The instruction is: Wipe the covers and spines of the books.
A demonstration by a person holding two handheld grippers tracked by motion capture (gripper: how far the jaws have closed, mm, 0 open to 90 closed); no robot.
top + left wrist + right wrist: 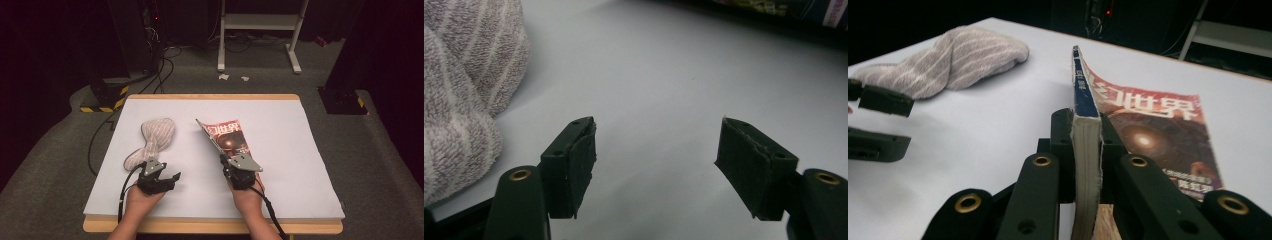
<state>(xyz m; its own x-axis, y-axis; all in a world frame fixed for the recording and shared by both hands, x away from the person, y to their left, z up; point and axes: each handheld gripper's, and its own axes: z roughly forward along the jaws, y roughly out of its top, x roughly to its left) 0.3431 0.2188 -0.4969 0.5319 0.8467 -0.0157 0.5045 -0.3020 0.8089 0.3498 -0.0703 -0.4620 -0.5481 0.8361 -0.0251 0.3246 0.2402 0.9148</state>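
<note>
A magazine with a red cover lies at the middle of the white table, tilted with its spine edge raised. My right gripper is shut on the near end of that spine; in the right gripper view both pads clamp the magazine at my right gripper. A twisted striped towel lies to the left. My left gripper rests just in front of the towel's near end, open with nothing between its jaws. In the left gripper view the towel sits left of my left gripper.
The table's wooden front edge runs close to the person's wrists. Beyond the table stand a white metal frame and a black equipment stand with cables. Yellow-black striped bases sit on the grey carpet.
</note>
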